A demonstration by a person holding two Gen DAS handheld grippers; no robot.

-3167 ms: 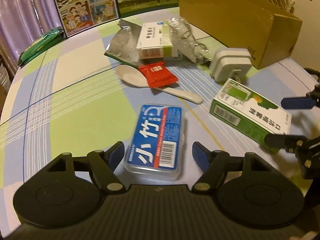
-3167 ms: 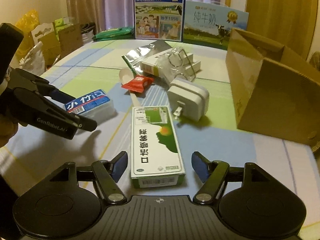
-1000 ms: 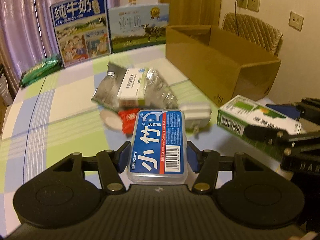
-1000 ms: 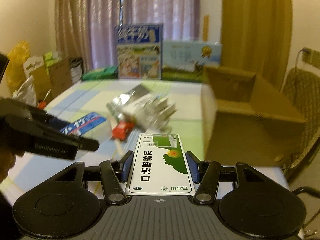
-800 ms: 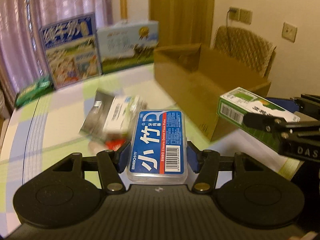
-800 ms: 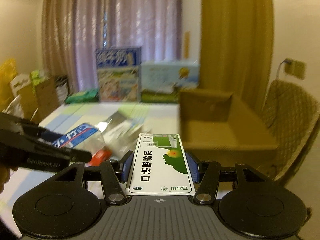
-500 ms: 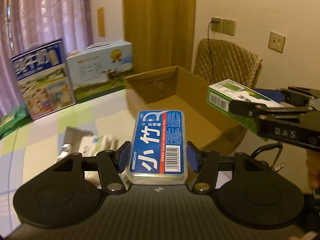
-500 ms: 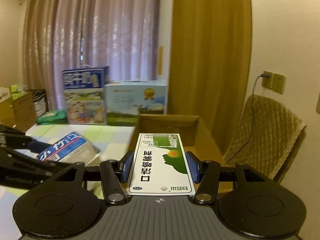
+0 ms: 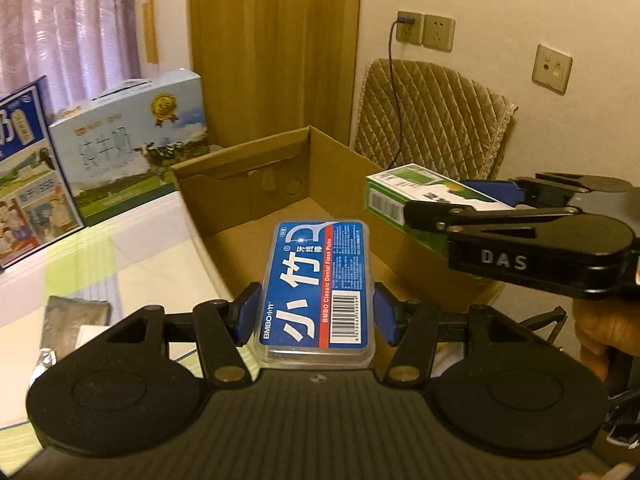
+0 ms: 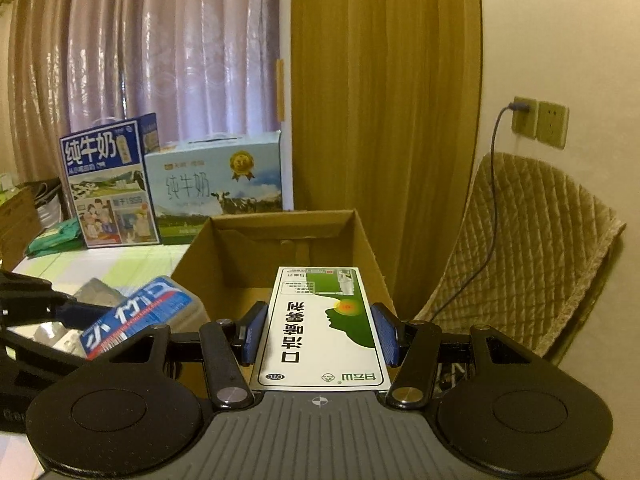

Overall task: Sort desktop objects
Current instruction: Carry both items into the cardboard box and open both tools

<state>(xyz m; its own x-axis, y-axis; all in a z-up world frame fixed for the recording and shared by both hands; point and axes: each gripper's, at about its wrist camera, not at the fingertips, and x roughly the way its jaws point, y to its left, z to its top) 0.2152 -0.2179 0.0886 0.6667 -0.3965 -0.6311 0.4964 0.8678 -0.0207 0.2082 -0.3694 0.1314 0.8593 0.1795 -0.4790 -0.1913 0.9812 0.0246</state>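
The left hand-held gripper (image 9: 316, 312) clamps the floss case (image 9: 319, 280) flat, while the right hand-held gripper (image 10: 319, 334) clamps the green box (image 10: 324, 328). Both are held over the open carton (image 9: 256, 200), probably so each can drop straight in.

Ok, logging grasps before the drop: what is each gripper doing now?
Left gripper: shut on the blue-labelled clear plastic floss-pick case.
Right gripper: shut on the green-and-white medicine carton.

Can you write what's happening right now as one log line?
left gripper: shut on floss box | right gripper: shut on medicine box | both raised at open cardboard box
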